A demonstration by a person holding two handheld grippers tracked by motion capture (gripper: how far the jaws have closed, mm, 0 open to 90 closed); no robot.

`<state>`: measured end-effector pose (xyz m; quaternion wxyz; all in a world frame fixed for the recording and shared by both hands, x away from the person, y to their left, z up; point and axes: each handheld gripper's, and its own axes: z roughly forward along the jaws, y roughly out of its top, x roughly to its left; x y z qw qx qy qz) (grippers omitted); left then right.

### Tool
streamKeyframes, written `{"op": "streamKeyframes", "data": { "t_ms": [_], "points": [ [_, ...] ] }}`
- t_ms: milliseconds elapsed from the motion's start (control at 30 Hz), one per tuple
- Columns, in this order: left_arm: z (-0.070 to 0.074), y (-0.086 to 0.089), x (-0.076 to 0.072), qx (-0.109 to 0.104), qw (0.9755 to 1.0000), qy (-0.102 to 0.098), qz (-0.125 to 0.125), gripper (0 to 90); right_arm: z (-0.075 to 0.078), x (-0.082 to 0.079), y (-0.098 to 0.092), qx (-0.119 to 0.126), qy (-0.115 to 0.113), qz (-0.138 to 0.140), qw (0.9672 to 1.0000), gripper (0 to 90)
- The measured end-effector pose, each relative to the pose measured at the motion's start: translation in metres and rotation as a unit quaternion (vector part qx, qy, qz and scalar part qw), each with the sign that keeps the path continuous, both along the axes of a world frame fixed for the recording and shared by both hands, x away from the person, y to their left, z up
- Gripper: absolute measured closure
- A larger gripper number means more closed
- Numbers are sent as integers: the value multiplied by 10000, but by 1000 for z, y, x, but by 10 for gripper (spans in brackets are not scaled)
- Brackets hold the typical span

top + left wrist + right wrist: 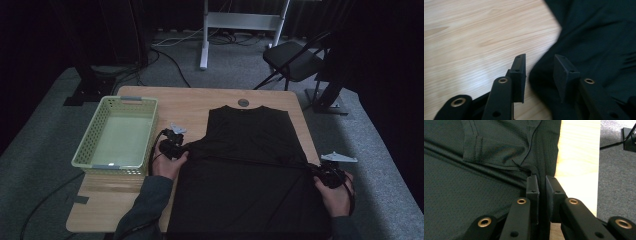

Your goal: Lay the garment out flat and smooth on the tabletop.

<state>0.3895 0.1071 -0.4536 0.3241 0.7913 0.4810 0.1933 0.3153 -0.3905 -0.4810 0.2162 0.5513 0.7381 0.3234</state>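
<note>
Now your right gripper (542, 185), nearest you at the shirt's right edge, has its jaws pinched on the black shirt (250, 170), which lies spread on the wooden table (195, 102) with its lower half folded up across the middle. Across the shirt, your left gripper (539, 72) stands about half open at the left edge, fabric between the jaws but not pressed. Beyond the shirt's left side, the green basket (131, 100) waits. One fold looks done; more folding and the basket seem left.
</note>
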Motion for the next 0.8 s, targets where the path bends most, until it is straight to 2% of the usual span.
{"op": "streamKeyframes", "data": {
  "t_ms": [167,367,700,800],
  "points": [
    [0,-14,-5,-63,9997,81,-242,606,0,0,-1,28,-9,-8,10000,816],
    [-2,-17,-19,-109,9994,63,-308,581,-1,0,-1,39,-12,-9,10000,816],
    [-14,-25,-26,21,9989,120,-449,540,-1,1,-2,42,-17,-14,10000,814],
    [-19,-30,-25,173,9986,127,-488,547,0,2,-2,39,-3,-26,10000,814]
  ]
}}
